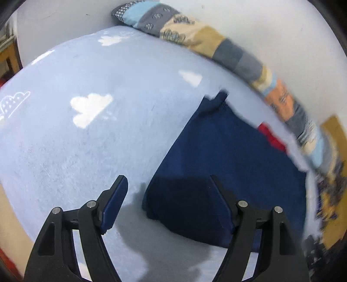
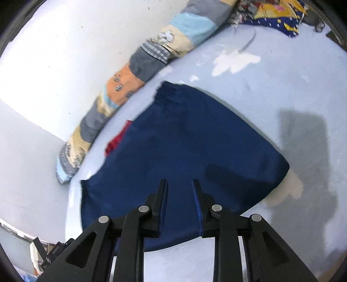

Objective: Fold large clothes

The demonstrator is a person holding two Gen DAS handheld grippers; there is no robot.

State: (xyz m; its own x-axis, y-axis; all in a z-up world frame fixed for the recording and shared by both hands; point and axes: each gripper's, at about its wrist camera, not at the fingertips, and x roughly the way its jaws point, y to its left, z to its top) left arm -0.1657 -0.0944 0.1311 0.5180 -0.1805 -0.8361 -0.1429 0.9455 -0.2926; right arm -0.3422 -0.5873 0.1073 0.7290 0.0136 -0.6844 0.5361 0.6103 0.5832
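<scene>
A dark blue garment (image 1: 227, 151) lies folded flat on the pale blue sheet (image 1: 86, 141), with a red piece (image 1: 273, 136) showing at its far edge. My left gripper (image 1: 168, 182) hangs above the garment's near left corner, jaws wide apart and nothing between them. In the right wrist view the same blue garment (image 2: 184, 141) fills the middle, its ribbed hem (image 2: 167, 91) at the far end and the red piece (image 2: 116, 141) at its left side. My right gripper (image 2: 179, 184) hovers over the near edge, jaws a little apart with no cloth in them.
A long patchwork bolster (image 1: 216, 41) runs along the white wall (image 2: 54, 54) behind the garment. A patterned blue and yellow cloth (image 2: 279, 15) lies at the far end of the bed. White cloud prints (image 1: 89, 108) dot the sheet.
</scene>
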